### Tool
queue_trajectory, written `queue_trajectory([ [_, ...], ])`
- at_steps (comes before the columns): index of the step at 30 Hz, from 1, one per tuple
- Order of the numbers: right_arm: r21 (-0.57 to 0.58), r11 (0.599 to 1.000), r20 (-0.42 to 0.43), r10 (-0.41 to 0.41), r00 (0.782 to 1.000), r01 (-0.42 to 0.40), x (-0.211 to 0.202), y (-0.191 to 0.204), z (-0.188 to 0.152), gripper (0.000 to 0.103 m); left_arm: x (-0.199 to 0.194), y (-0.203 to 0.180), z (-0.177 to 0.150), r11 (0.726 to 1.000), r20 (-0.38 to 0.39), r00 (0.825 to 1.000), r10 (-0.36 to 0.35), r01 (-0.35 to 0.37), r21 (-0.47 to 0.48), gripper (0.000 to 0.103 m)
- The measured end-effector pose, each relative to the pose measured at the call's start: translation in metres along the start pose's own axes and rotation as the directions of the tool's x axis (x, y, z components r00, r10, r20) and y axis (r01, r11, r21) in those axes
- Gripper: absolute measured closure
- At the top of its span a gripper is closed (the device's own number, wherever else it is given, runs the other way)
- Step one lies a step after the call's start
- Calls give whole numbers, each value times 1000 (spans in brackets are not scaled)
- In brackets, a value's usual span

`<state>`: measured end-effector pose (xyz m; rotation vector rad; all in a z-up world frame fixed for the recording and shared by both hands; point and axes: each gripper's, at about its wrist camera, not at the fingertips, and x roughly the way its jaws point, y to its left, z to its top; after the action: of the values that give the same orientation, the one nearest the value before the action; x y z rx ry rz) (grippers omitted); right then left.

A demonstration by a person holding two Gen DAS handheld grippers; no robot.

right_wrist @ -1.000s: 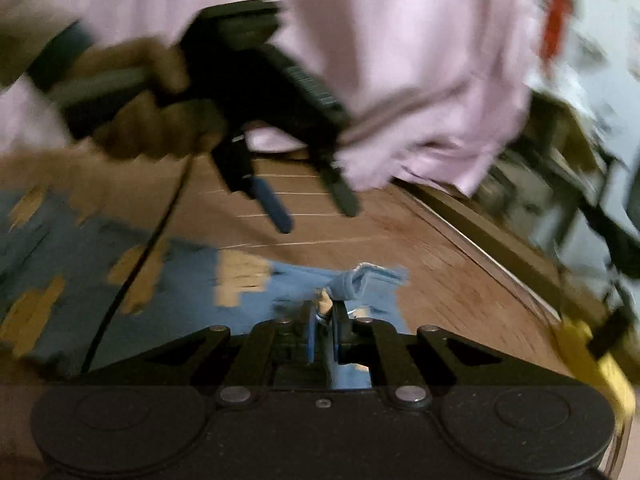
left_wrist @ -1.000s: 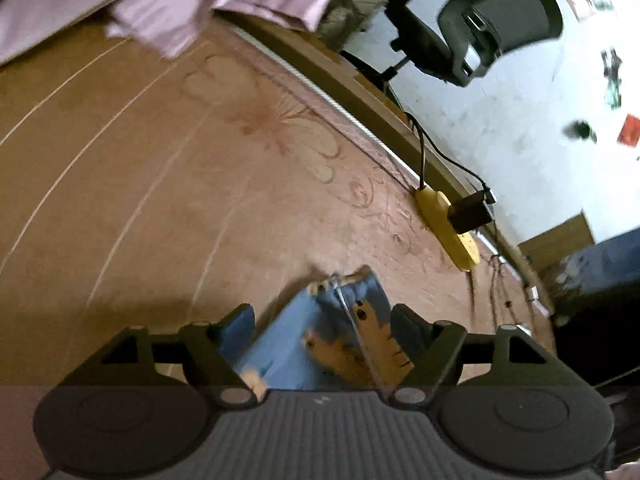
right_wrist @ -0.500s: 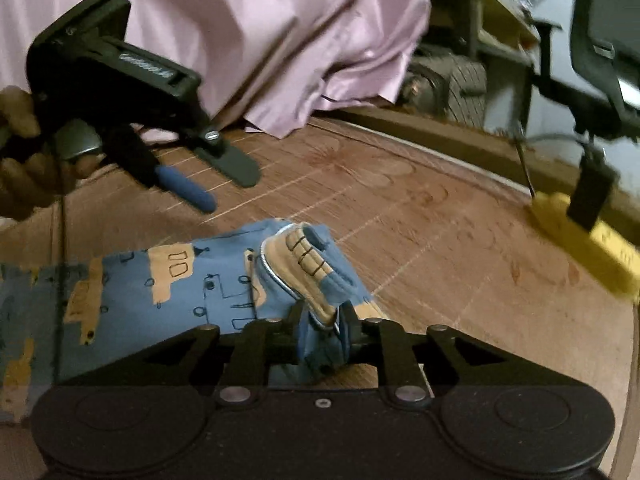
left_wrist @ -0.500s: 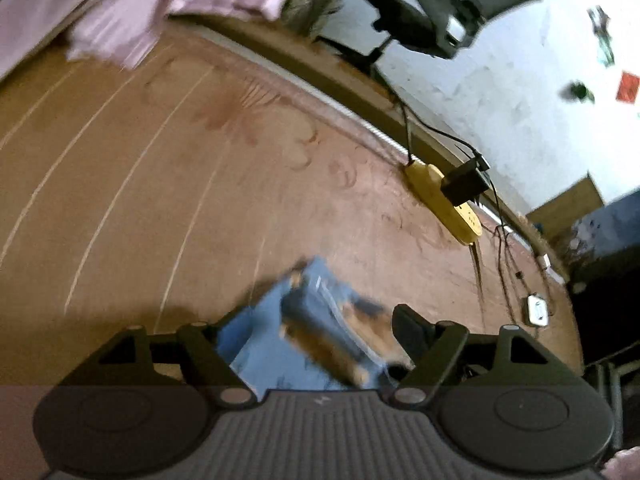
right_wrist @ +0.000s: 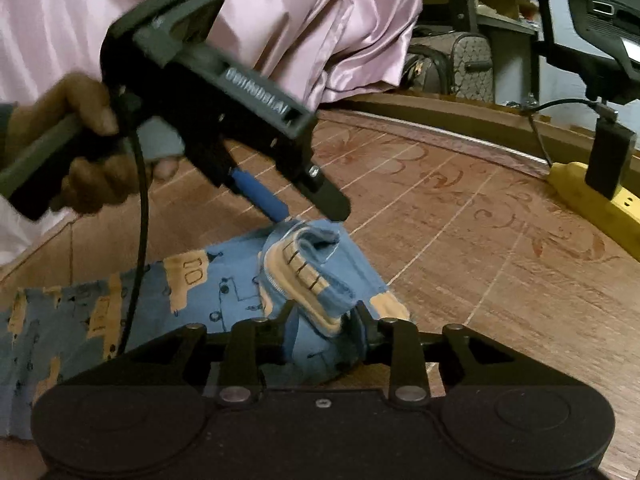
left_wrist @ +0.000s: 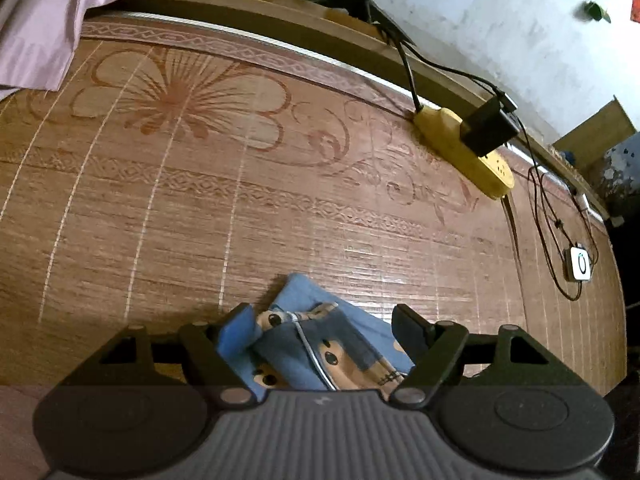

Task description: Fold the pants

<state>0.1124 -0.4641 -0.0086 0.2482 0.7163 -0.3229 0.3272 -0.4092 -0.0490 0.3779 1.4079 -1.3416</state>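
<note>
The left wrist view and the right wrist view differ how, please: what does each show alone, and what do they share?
Only the left wrist view shows the small white device on its looped cable. Only the right wrist view shows the hand holding the left gripper, and the patterned bags. Both show the blue pants, the woven mat, the yellow power strip and pink cloth.

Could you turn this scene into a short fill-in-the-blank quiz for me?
1. The pants are mostly ____ with tan patches.
2. The power strip on the mat is ____.
3. The left gripper has its jaws ____.
4. The cloth heaped behind the mat is ____.

Missing words: blue; yellow; open; pink
</note>
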Motion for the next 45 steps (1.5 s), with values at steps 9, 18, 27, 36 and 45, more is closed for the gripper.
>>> queue_trajectory([
  [9,-51,999,-20,-5,1000,4,5,10,-3,72,9,-28,6,990,-154,978,142,-144,0,48],
  [18,-29,999,7,-33,999,33,1,5,-1,94,-1,-15,1,980,-93,989,112,-126,-154,97],
  [27,91,992,1,-89,996,88,-2,-17,1,95,-9,-11,-16,973,132,987,92,-61,-224,89],
  [36,156,981,-14,-115,993,116,0,-38,1,48,-18,-5,-33,974,193,968,160,-123,-191,42],
  [45,118,989,-18,-83,996,85,9,-32,-1,74,-4,-12,-59,969,151,957,248,-243,-48,43],
])
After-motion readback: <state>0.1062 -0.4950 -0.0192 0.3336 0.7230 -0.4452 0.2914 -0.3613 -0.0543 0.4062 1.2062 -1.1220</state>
